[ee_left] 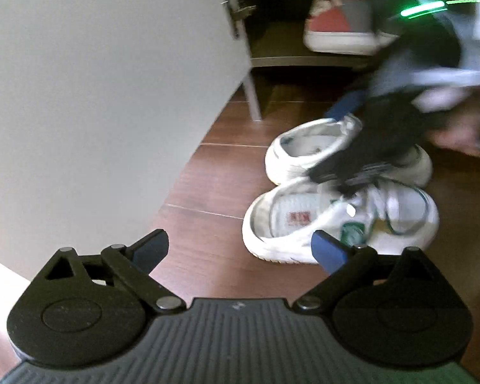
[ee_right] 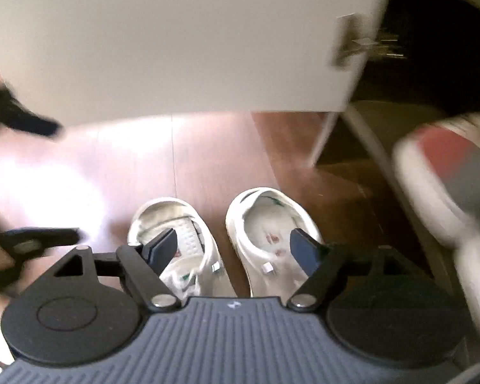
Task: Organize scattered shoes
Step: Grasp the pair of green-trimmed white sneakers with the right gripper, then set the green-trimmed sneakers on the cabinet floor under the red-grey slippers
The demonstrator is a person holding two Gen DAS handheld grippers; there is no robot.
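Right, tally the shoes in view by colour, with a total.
White lace-up sneakers on the wooden floor: 2
Red-and-grey sneaker with white sole on the cabinet shelf: 1
Total: 3

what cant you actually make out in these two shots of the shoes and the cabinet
- Far white sneaker, left wrist view: its front is covered by the blurred right gripper.
- Red and grey shoe, right wrist view: motion-smeared and cut by the right edge. In the left wrist view its toe end is hidden behind the blurred gripper.
- Cabinet interior, both views: too dark to read; the open white door blocks the left part.
- Floor, right wrist view: glare washes it out.
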